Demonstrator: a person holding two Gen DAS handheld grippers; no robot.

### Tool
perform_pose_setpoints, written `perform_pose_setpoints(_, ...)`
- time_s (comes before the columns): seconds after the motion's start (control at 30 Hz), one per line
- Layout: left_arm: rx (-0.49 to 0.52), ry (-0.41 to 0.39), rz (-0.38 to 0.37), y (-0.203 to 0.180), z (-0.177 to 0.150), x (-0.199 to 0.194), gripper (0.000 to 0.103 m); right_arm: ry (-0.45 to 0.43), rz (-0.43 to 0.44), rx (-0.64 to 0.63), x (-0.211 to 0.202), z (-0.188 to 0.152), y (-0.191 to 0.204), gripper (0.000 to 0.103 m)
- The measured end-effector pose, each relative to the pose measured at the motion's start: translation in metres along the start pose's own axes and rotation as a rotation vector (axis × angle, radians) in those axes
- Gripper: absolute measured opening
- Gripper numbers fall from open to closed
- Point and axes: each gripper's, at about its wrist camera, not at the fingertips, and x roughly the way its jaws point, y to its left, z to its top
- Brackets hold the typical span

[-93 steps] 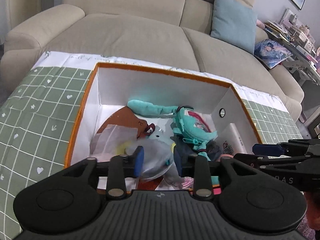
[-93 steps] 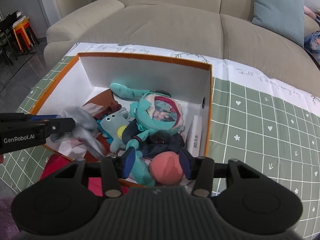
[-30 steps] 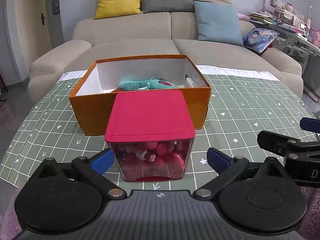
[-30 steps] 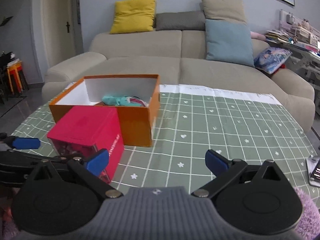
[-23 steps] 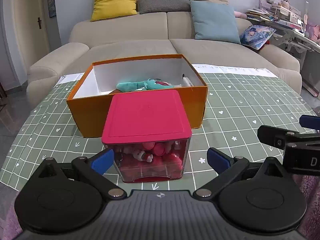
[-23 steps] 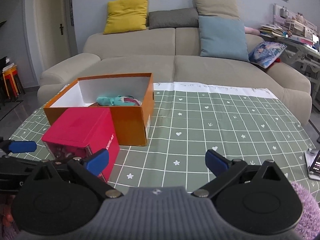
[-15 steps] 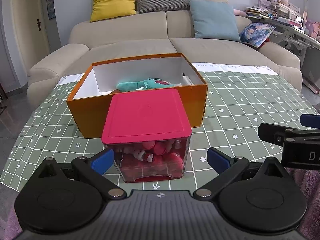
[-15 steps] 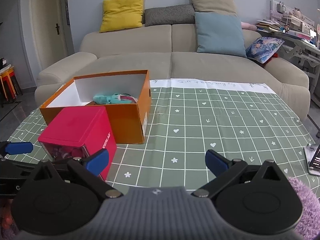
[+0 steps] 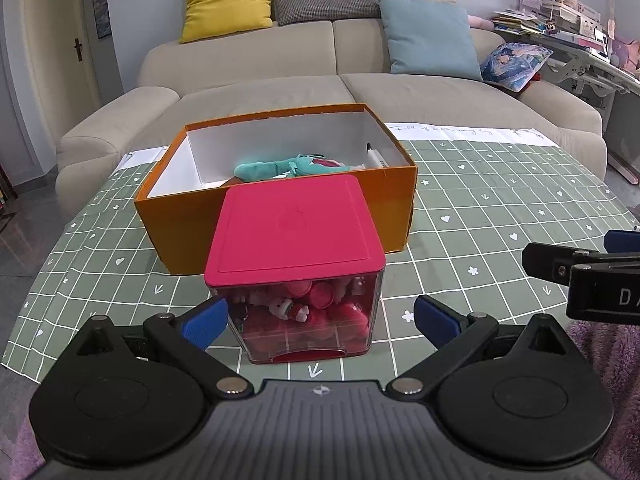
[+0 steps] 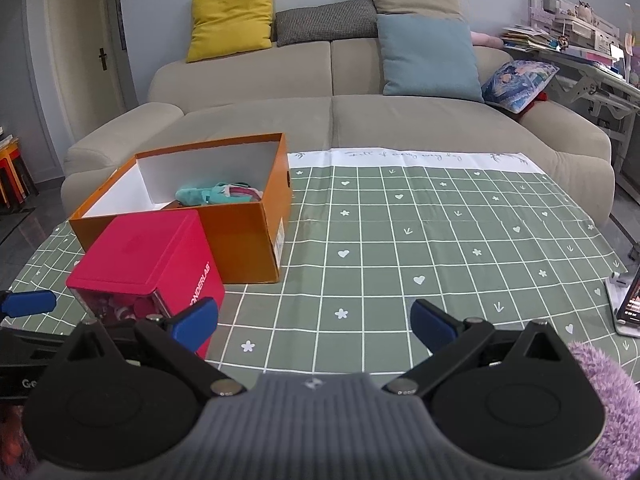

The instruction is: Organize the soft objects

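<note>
Both tongs, left gripper (image 9: 319,319) and right gripper (image 10: 314,322), gaped empty over the checked green tablecloth (image 10: 400,248), beige sofa (image 10: 340,120) beyond.

Both claws spread wide
Left claw (image 9: 320,322) and right claw (image 10: 314,322) hover level, side by side, holding nothing.

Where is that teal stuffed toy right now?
The teal plush toy lies inside the open orange box on the green checked tablecloth, just behind the red-lidded clear container, left of centre in the right wrist view.
</note>
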Motion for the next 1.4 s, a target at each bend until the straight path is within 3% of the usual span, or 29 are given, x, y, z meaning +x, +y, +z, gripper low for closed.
perform_pose_setpoints(1.4, 0.012, 0.005, -0.001, -0.0011, 0.0006, -0.0005, 0.103, 0.014, 0.000, 0.011, 0.0037, -0.0022, -0.0007, 0.100)
